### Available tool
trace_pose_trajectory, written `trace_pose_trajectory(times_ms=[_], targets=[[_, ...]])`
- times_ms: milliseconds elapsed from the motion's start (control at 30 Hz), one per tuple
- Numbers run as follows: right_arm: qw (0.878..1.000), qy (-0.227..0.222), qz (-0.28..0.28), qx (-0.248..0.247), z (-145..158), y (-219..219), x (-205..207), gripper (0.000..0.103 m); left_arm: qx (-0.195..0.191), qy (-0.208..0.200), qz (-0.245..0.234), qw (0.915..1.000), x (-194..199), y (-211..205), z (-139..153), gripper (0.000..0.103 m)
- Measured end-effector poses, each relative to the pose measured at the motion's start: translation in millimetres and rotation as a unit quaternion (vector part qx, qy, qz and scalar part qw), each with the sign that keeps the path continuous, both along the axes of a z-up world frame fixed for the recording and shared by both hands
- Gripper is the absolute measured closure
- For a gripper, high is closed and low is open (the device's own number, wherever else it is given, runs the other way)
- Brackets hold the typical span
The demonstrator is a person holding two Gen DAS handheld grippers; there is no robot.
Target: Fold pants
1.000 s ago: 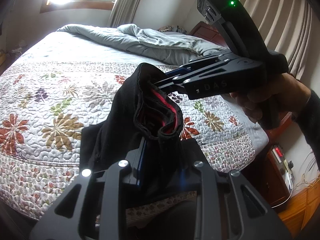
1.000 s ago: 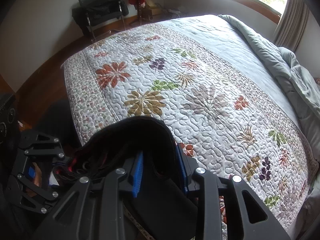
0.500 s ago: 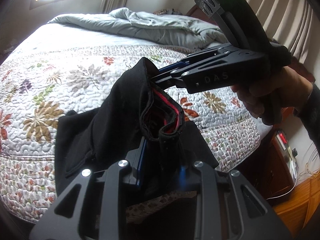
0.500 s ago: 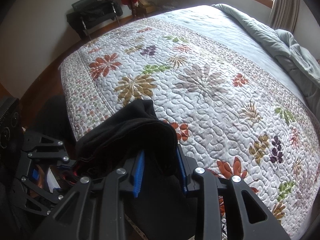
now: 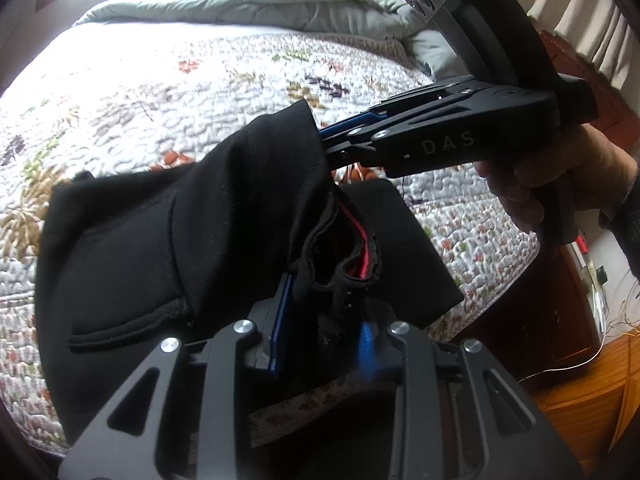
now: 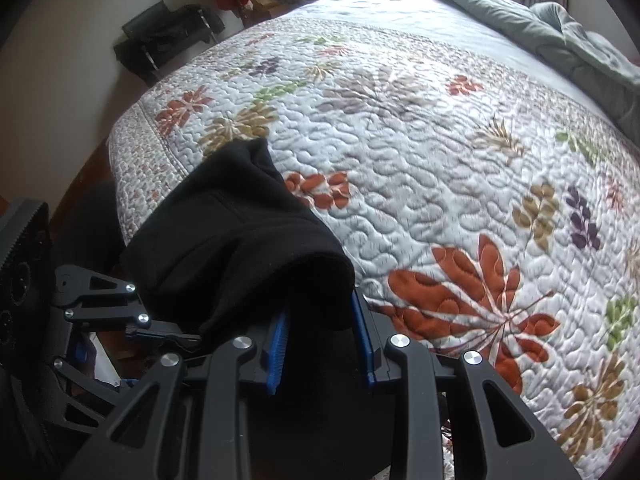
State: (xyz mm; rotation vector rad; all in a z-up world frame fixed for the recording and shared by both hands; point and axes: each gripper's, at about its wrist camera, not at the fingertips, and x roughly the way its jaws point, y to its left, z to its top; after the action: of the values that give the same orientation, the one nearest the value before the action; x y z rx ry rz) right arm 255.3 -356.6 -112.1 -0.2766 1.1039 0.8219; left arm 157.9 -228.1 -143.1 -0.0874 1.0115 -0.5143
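Black pants [image 5: 160, 248] with a red-lined waistband [image 5: 352, 248] hang over the near edge of the bed, held up at the waistband. My left gripper [image 5: 324, 320] is shut on one bunched part of the waistband. My right gripper [image 5: 324, 140] comes in from the right in the left wrist view and is shut on the other part, higher up. In the right wrist view the right gripper [image 6: 322, 344] pinches black cloth [image 6: 240, 240] between its blue pads, and the left gripper [image 6: 132, 320] shows at lower left.
A floral quilt [image 6: 440, 152] covers the bed. A grey duvet [image 5: 300, 4] lies bunched at the head end. A dark wooden nightstand [image 5: 560, 300] with cables stands at the bed's right side. A black rack [image 6: 168, 40] stands by the far wall.
Both grippers have carried the waistband forward over the bed. More of the black pants now lies spread on the quilt. Both grips are unchanged.
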Motion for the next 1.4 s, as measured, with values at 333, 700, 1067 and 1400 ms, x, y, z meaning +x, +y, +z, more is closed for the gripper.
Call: trace_pose_trajectory(times_ms=[333,700,1067,1400], targets=[[0.998,0.034,-0.034,0.032,-28,-24,-1,0.076,0.015,0.007,-0.009,0.9998,0,-10,-20,0.074],[0.955,0.126,-0.189,0.192,-30,-82,-17,0.050,-0.030,0.006,-0.053,0.9982,-16,11,-13,0.038],[0.889,0.206,-0.270,0.307,-64,-78,-47,0.015,-0.123,0.023,0.007,0.9921,-22,115,7,0.014],[0.900,0.229,-0.265,0.261,-72,-36,-32,0.009,-0.102,0.025,0.125,0.9866,17,210,-20,0.013]])
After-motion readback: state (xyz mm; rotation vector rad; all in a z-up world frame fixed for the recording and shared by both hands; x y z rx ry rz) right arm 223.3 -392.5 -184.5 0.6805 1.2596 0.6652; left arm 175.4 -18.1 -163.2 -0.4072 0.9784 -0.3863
